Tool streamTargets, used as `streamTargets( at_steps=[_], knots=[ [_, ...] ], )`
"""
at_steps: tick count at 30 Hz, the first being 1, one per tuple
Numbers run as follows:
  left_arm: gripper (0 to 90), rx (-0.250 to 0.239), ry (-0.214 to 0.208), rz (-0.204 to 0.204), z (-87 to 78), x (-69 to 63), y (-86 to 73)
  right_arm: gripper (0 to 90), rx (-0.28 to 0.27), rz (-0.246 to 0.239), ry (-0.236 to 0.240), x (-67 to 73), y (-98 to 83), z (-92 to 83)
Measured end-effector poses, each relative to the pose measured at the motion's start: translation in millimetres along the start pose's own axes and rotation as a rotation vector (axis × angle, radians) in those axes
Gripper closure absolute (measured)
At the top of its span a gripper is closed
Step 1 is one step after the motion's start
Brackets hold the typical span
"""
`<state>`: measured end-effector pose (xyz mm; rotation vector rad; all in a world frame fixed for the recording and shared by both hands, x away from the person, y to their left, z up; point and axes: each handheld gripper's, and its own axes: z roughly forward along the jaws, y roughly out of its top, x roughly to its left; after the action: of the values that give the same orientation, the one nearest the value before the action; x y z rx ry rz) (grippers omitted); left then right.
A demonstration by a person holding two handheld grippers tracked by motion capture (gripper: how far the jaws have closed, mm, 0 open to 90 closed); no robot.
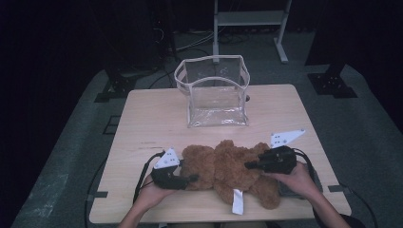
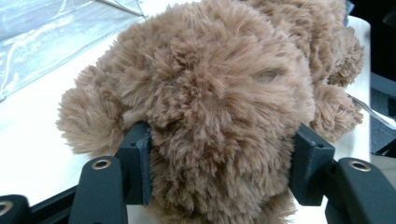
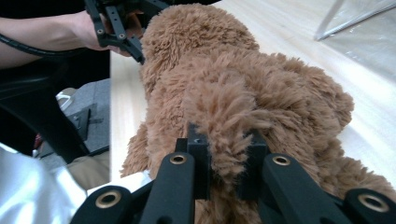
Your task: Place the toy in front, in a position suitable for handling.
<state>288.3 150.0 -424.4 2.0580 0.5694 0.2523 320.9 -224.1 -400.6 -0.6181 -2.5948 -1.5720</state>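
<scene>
A fluffy brown plush teddy bear [image 1: 228, 173] lies across the near edge of the pale wooden table [image 1: 142, 123], stretched left to right, a white fabric tag [image 1: 237, 202] hanging from its near side.

High view: the left tongs [image 1: 192, 178] meet the bear's left end, the right tongs [image 1: 249, 165] its right part, each carried in a hand from the near edge. A clear plastic bag with white trim [image 1: 215, 90] stands open at the far middle of the table, well apart from the bear. Beyond the table, a grey floor with cables and a white metal frame [image 1: 249, 21]. Whether the pads press the fur cannot be told from here.

Left gripper view: the left tongs [image 2: 219, 163] straddle a rounded mass of the bear [image 2: 210, 93]; both black pads sink into the fur, so they grip it. Part of the clear bag [image 2: 51, 32] shows at far left.

Right gripper view: the right tongs [image 3: 226, 163] stand nearly closed, pinching a narrow tuft of the bear [image 3: 243, 93]. Farther along the bear, the left tongs [image 3: 135, 49] and the bare forearm behind them appear. A strip of the bag [image 3: 359, 28] lies at the upper right.
</scene>
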Motion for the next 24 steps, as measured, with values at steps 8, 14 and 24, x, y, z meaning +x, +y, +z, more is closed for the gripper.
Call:
streamTargets(
  at_steps=[8, 14, 24],
  knots=[
    [20.5, -0.031, 0.031, -0.015, -11.6, 3.8, -0.6, 62.5, -0.045, 0.028, -0.012, -2.7, -7.6, -13.6],
    [12.9, -0.088, 0.076, -0.035, -23.4, 8.6, 4.2, 46.6, -0.103, 0.013, -0.022, -12.0, 11.6, -25.8],
    [8.4, -0.163, 0.14, -0.076, -41.7, 14.4, 2.3, 35.2, -0.075, -0.025, -0.087, -34.6, 49.2, -19.6]
  ],
)
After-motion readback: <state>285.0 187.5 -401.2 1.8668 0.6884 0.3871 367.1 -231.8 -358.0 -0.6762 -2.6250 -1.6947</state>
